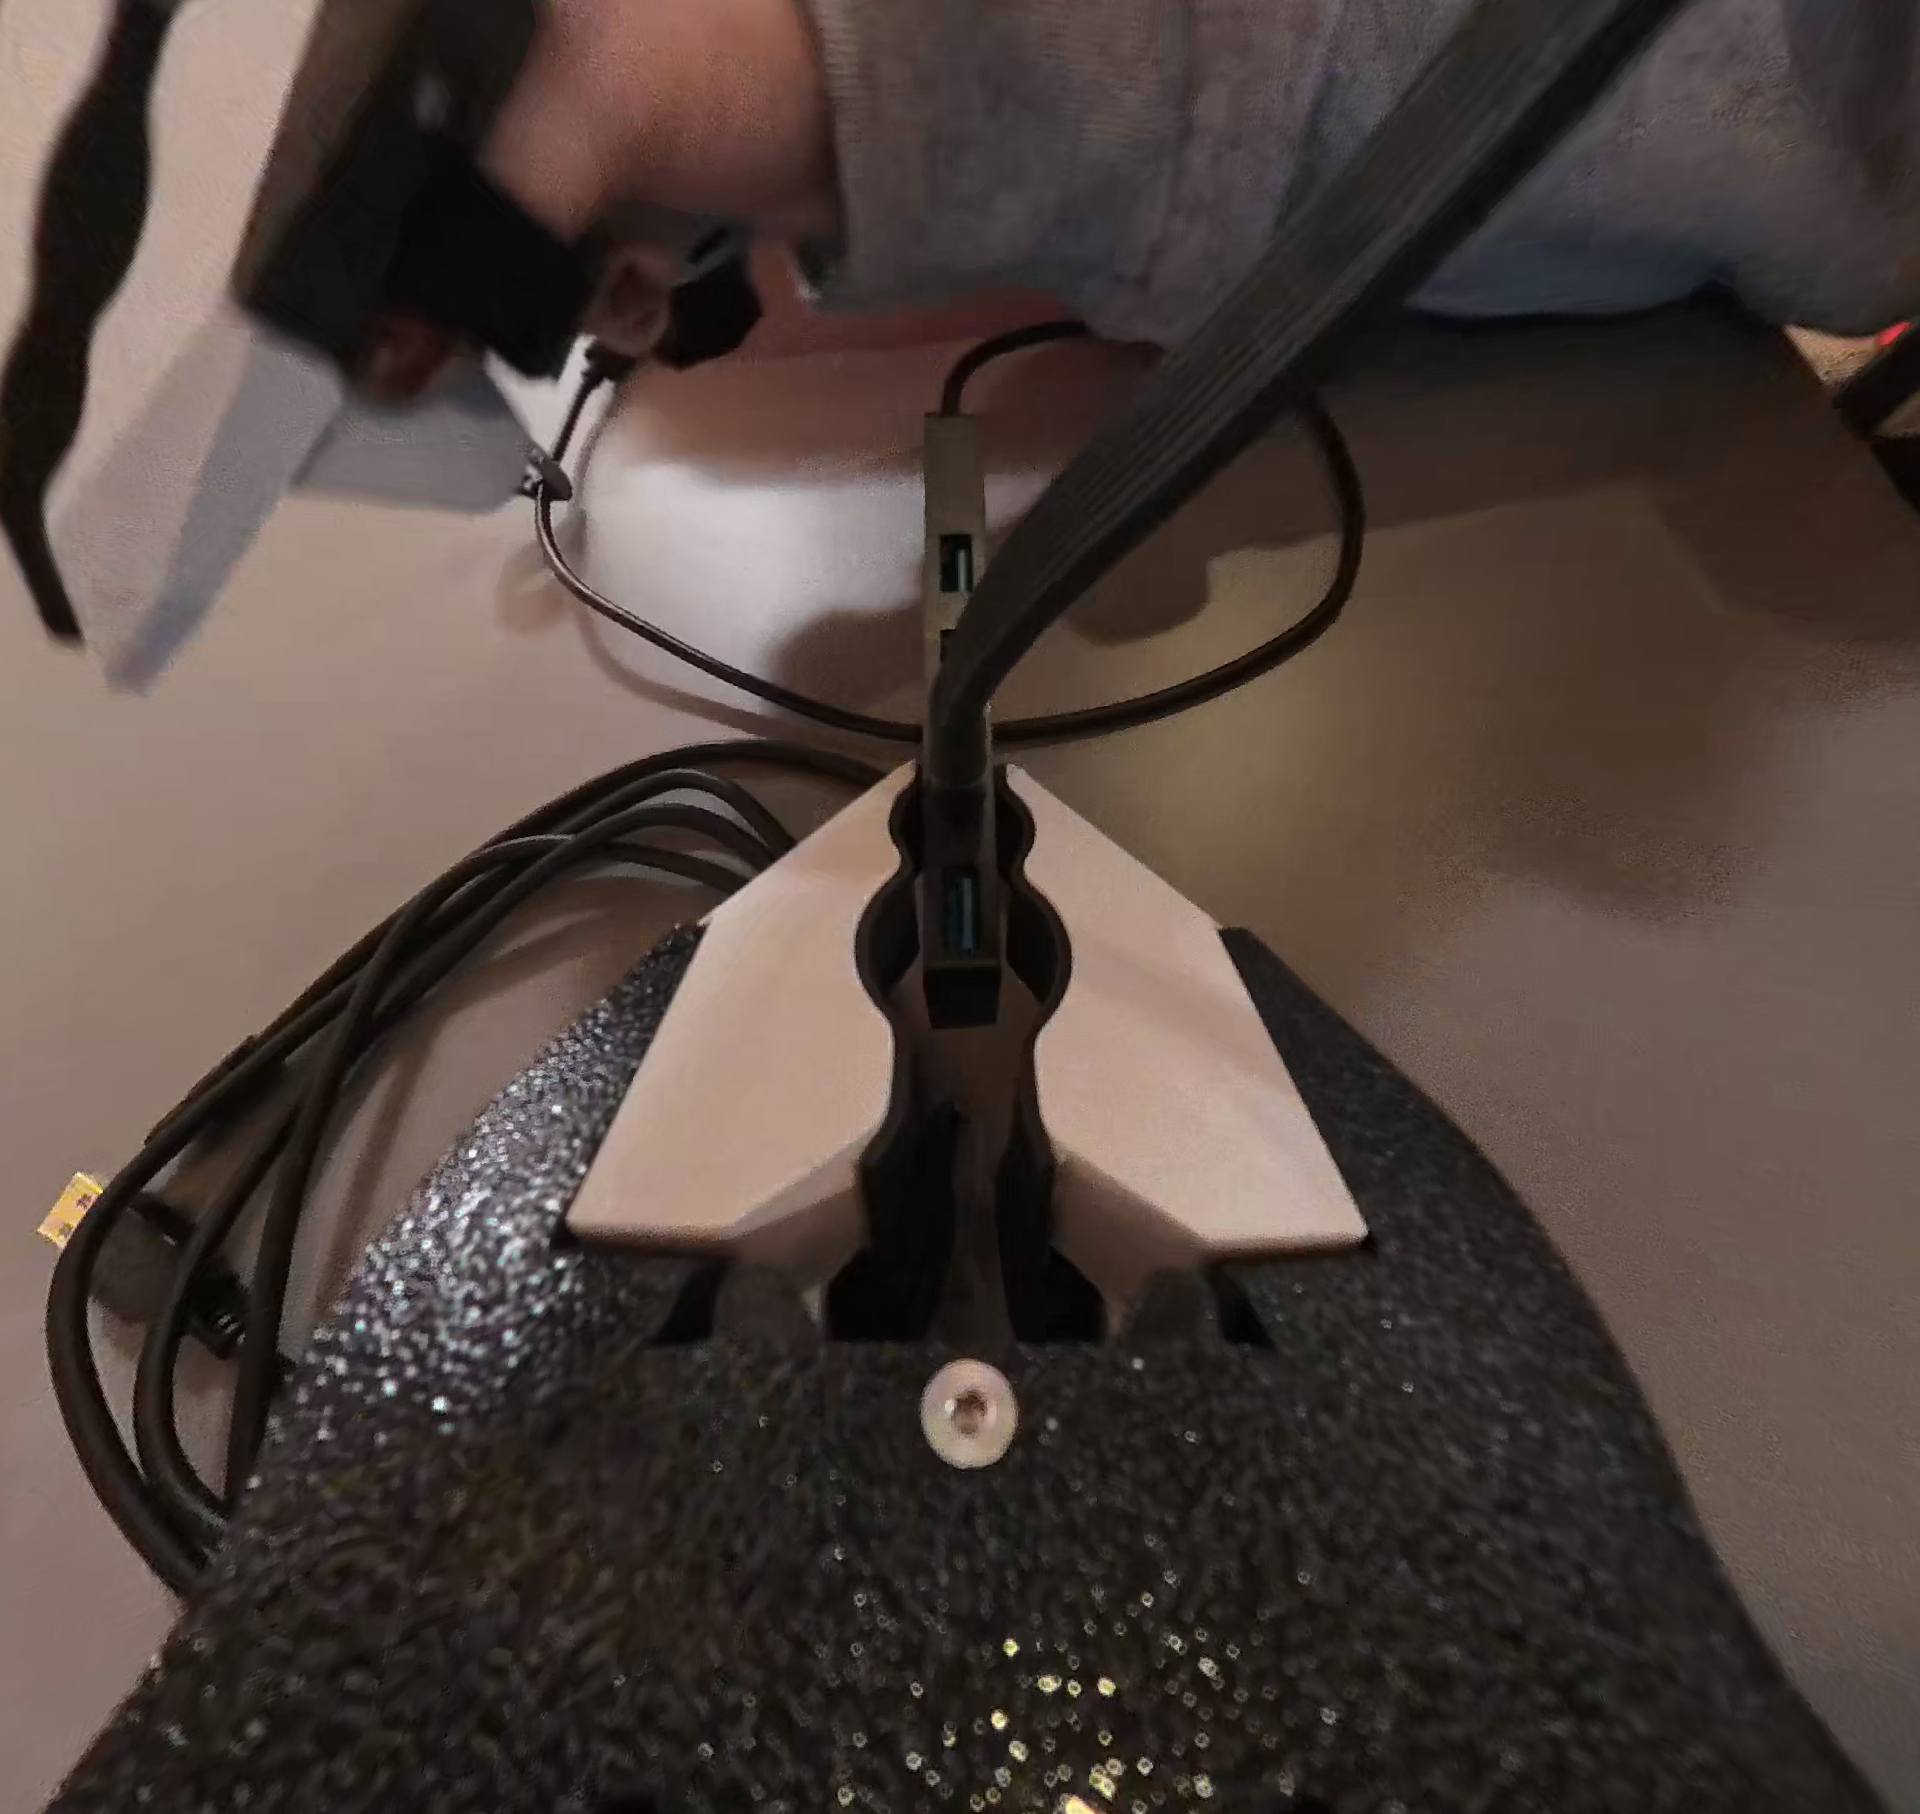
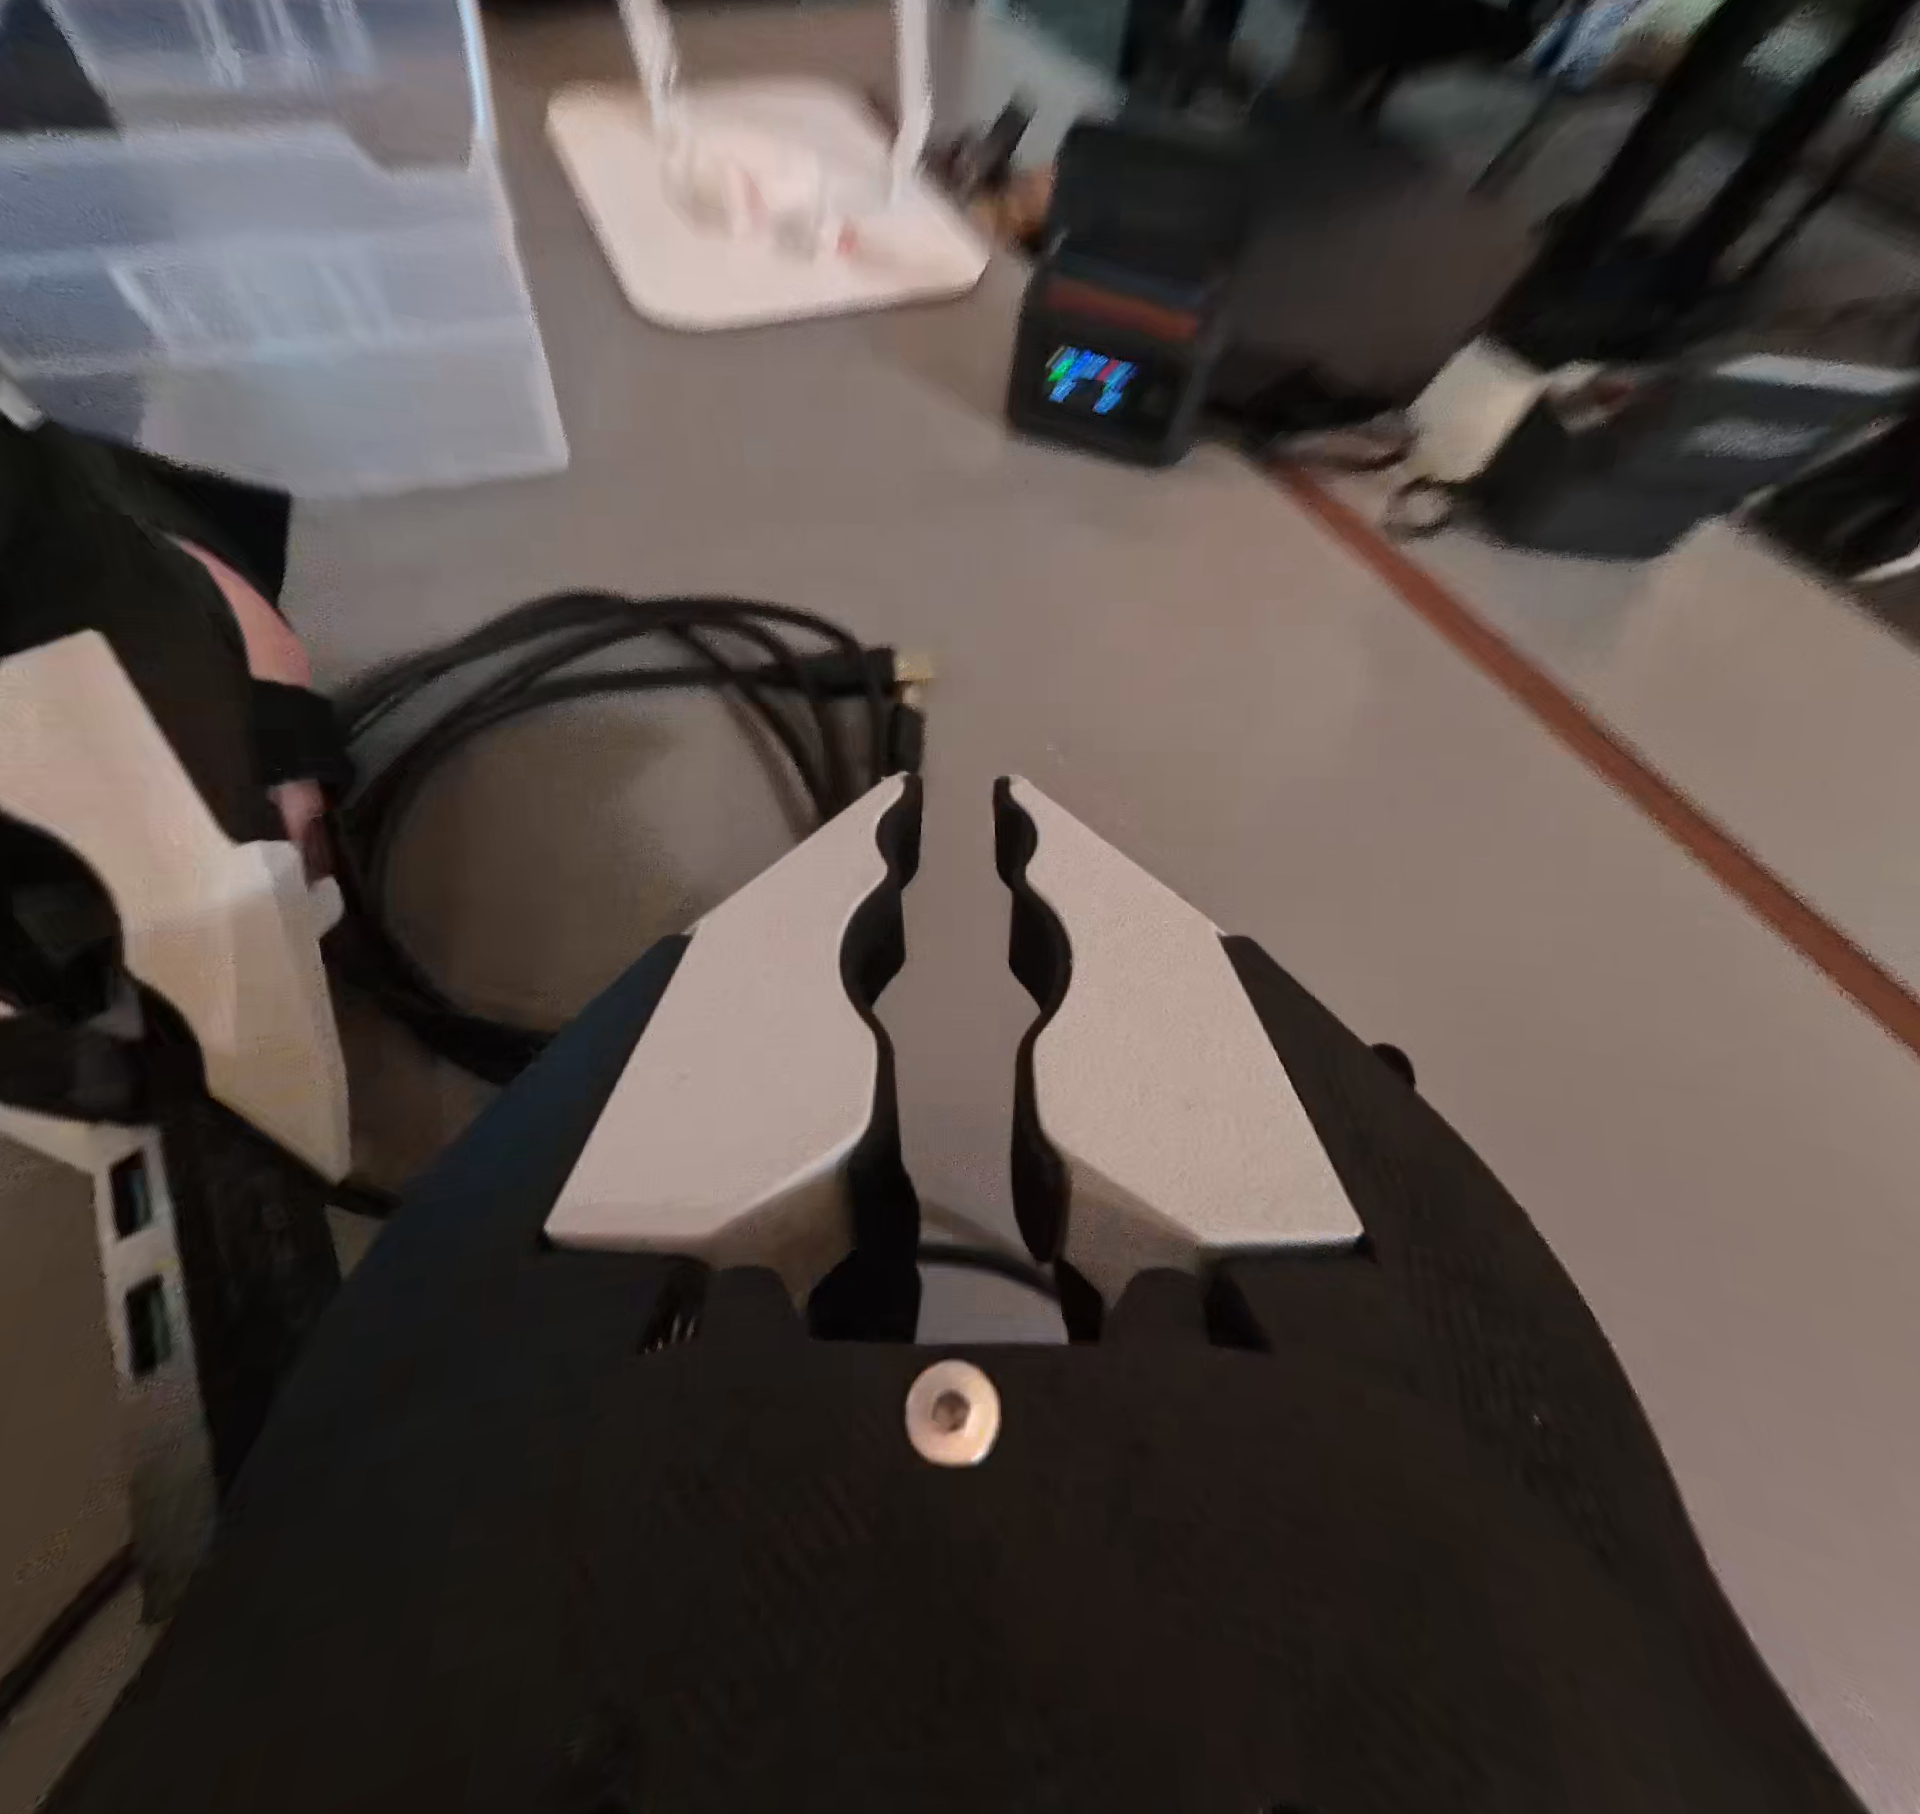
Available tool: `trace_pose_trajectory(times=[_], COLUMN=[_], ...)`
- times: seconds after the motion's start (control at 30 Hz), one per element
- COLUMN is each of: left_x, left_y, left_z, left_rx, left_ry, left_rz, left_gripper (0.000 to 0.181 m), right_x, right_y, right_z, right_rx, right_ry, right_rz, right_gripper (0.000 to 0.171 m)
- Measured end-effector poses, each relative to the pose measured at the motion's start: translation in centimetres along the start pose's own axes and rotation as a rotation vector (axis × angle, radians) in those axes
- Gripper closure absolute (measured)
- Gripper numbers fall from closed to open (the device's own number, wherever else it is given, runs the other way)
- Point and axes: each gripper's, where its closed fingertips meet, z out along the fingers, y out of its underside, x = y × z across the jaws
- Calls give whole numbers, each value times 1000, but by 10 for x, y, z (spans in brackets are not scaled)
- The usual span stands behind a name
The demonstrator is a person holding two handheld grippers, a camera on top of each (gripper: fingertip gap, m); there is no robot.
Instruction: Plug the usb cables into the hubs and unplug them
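My left gripper [image 1: 961,777] is shut on a long grey USB hub [image 1: 956,507] with blue ports, which lies on the beige surface. A thick black ribbed cable [image 1: 1299,289] comes down from the upper right and meets the hub at my fingertips. The hub's own thin black lead [image 1: 1340,538] loops around behind it. My right gripper [image 2: 956,798] is open a little and empty, above a coil of black cables [image 2: 582,704]. The right gripper shows blurred in the left wrist view [image 1: 208,434]. The left gripper [image 2: 177,891] and the hub [image 2: 135,1234] show at the left edge of the right wrist view.
A bundle of black cables [image 1: 260,1089] lies left of my left gripper. A person's grey sleeve [image 1: 1143,102] fills the top. Farther off stand a clear plastic box [image 2: 260,258], a white stand base [image 2: 769,206] and a black device with a small screen [image 2: 1122,310]. Some 15 cm of space lies between my two pairs of fingers. The white stand base [image 2: 769,206] is closer to my right gripper, around 35 cm from its tips; the left tips are 45 cm off.
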Motion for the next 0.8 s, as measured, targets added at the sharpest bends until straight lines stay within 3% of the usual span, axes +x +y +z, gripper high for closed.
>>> trace_pose_trajectory(times=[0.03, 0.2, 0.33, 0.57, 0.67, 0.8], left_x=[0, -2, -5, -8, -9, -13], left_y=[-1, 1, 3, 5, 5, 6], left_z=[-1, -2, -4, -5, -8, -10], left_rx=[1, -15, -29, -31, -27, -25], left_ry=[-1, -21, -30, -37, -39, -53], left_rz=[3, 23, 23, 6, 4, -2], left_gripper=[172, 172, 172, 172, 172, 172], right_x=[-5, -4, 3, -17, -24, -31], right_y=[4, 19, 33, 25, 19, 14], right_z=[15, 73, 96, 111, 111, 115], right_rx=[-83, -343, -479, -480, -468, -458], right_ry=[-47, -120, -113, -245, -299, -345], right_rz=[3, 109, 128, 373, 502, 618], right_gripper=[159, 161, 161, 153, 141, 142])
